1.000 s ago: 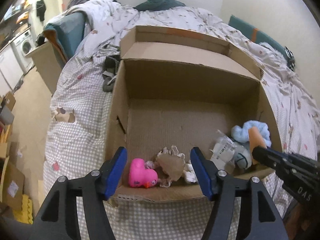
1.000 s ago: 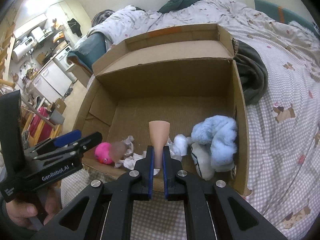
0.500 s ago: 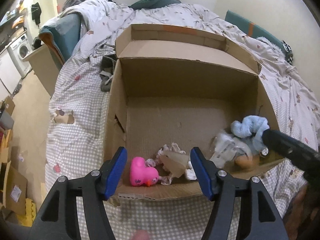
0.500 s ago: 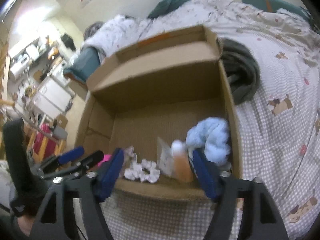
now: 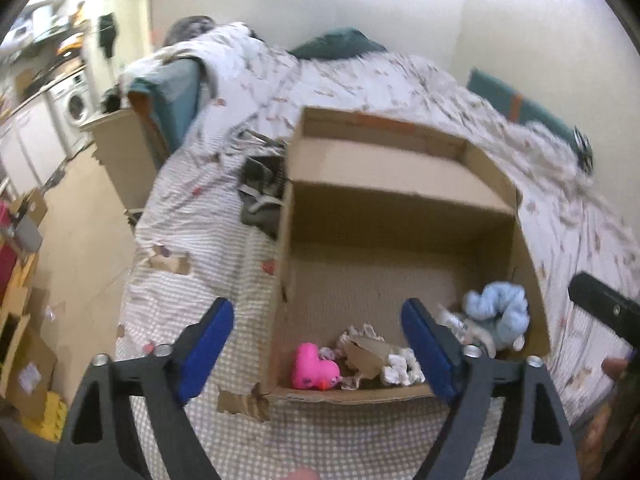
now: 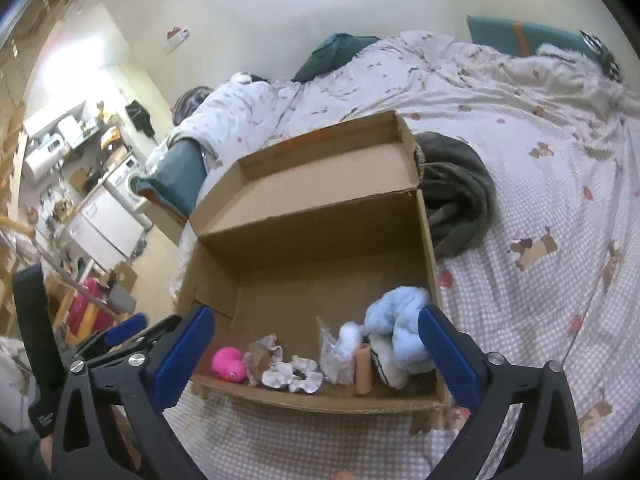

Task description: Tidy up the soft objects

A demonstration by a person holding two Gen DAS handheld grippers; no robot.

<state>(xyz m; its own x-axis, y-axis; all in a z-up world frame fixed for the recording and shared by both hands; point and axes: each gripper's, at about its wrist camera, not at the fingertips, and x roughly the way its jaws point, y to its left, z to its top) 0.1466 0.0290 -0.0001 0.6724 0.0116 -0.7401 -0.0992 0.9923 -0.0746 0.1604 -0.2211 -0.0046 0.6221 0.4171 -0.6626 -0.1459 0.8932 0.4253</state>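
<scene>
Inside the cardboard box (image 6: pixel 312 240), a peach foam cone (image 6: pixel 363 368) upright beside blue plush (image 6: pixel 402 320); both grippers' fingers (image 6: pixel 448 356) wide apart, empty

Soft indoor light is filling both views, and brightness is blowing out at the upper left near the kitchen area. Motion blur is smearing the left wrist view, especially the bedding (image 5: pixel 400 88) and cardboard box (image 5: pixel 400 184). The right wrist view is staying sharper. Fisheye distortion is bending the walls, and dark vignetting is ringing the corners.
</scene>
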